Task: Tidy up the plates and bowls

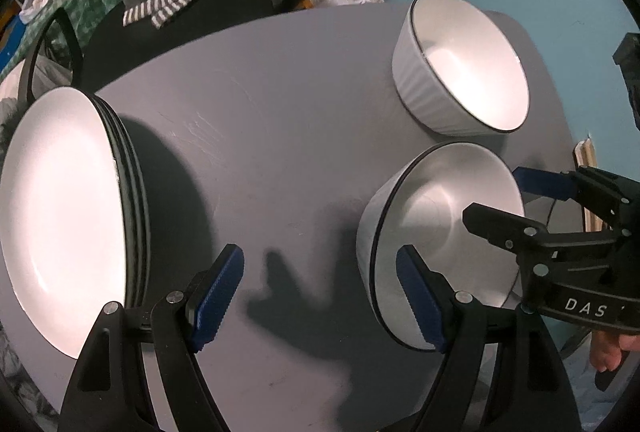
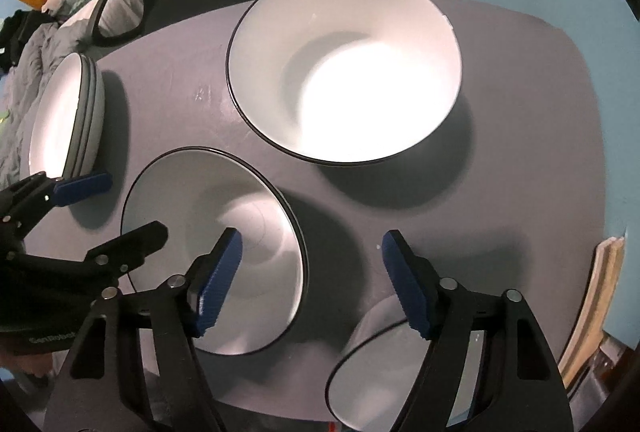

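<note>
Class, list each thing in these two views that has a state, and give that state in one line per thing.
Left gripper: open, holding nothing.
Right gripper: open, holding nothing.
Plate stack: stacked, upright on the table.
Far bowl: upright, empty.
Middle bowl: upright, empty.
Near bowl: upright, partly hidden.

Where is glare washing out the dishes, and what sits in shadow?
Left wrist view: glare blows out the plate stack face and far bowl floor; near bowl is dimmer, gripper shadows on the table. Right wrist view: far bowl centre is washed out; near bowl mostly shaded.
</note>
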`<state>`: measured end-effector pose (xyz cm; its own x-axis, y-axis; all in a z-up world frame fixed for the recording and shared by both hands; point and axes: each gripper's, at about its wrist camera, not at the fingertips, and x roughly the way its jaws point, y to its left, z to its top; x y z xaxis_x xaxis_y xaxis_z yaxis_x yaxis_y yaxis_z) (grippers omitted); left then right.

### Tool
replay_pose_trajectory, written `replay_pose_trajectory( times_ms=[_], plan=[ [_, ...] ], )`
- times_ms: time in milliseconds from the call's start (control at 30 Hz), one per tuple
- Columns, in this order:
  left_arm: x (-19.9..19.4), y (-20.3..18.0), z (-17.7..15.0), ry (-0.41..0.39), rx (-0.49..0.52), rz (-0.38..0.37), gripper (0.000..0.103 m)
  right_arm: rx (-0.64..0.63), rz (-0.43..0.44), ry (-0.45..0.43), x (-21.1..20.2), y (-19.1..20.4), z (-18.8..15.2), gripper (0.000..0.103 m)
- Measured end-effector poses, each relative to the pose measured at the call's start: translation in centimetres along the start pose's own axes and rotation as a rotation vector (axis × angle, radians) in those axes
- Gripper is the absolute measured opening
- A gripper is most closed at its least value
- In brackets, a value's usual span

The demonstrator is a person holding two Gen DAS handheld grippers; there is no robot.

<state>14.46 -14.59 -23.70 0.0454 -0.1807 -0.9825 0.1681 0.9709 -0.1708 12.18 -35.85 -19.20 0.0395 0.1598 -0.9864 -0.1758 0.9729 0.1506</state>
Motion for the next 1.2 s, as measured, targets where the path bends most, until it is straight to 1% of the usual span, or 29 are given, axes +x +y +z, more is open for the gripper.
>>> replay_pose_trajectory(
  times_ms=[67,100,167,233,267,300,400,467,500,533,567,600,633,667,700,767,833,933,1100,1200],
  plan=[
    [0.5,0.1,0.0,0.015,-0.01,-0.006,0.078,0.0,0.006,0.013,0.3,-0.1,0.0,0.065],
    [0.8,0.3,0.1,0.022,-0.018,-0.011,0.076,0.002,0.015,0.015,0.3,-0.2,0.0,0.064],
    [1.2,0.5,0.0,0.036,-0.039,-0.02,0.066,0.007,0.03,0.02,0.5,-0.4,0.0,0.057],
    [1.5,0.8,0.1,0.042,-0.049,-0.025,0.062,0.008,0.036,0.026,0.8,-0.5,0.1,0.053],
    [1.6,0.8,0.1,0.044,-0.05,-0.026,0.057,0.008,0.039,0.029,0.8,-0.7,0.0,0.05],
    [1.7,0.9,0.2,0.05,-0.05,-0.027,0.057,0.008,0.043,0.031,0.8,-0.7,0.0,0.048],
    [2.1,0.7,0.2,0.064,-0.051,-0.04,0.049,0.004,0.052,0.03,0.7,-0.7,-0.1,0.042],
    [2.1,0.5,0.2,0.068,-0.051,-0.043,0.042,0.002,0.057,0.034,0.9,-0.8,-0.2,0.032],
    [2.2,0.4,0.2,0.07,-0.052,-0.043,0.04,0.005,0.059,0.042,1.0,-0.8,-0.2,0.028],
    [2.2,0.3,0.2,0.069,-0.055,-0.049,0.036,0.013,0.06,0.056,1.2,-1.0,-0.4,0.021],
    [2.3,0.2,0.2,0.068,-0.058,-0.053,0.031,0.018,0.065,0.063,1.3,-1.1,-0.4,0.019],
    [2.4,0.2,0.2,0.07,-0.063,-0.06,0.029,0.02,0.065,0.066,1.3,-1.3,-0.5,0.018],
    [2.3,0.2,0.2,0.064,-0.072,-0.072,0.024,0.023,0.062,0.067,1.3,-1.4,-0.6,0.015],
    [2.3,0.2,0.1,0.061,-0.08,-0.082,0.019,0.02,0.052,0.06,1.2,-1.5,-0.6,0.014],
    [2.3,0.2,0.1,0.061,-0.085,-0.089,0.017,0.019,0.052,0.057,1.2,-1.5,-0.6,0.013],
    [2.0,-0.2,-0.4,0.057,-0.091,-0.093,0.009,0.029,0.05,0.054,1.0,-1.7,-0.6,0.01],
    [1.8,-0.4,-0.5,0.051,-0.087,-0.082,0.007,0.044,0.058,0.056,0.9,-1.8,-0.4,0.009],
    [1.7,-0.5,-0.6,0.043,-0.089,-0.064,0.006,0.036,0.046,0.053,0.9,-2.0,-0.5,0.008],
    [1.2,-0.4,-1.4,0.048,-0.121,-0.078,0.005,0.012,0.045,0.047,0.7,-1.3,-0.6,0.006],
    [1.0,-0.3,-1.6,0.052,-0.117,-0.074,0.005,0.011,0.037,0.029,0.3,-1.1,-0.9,0.006]
  ],
)
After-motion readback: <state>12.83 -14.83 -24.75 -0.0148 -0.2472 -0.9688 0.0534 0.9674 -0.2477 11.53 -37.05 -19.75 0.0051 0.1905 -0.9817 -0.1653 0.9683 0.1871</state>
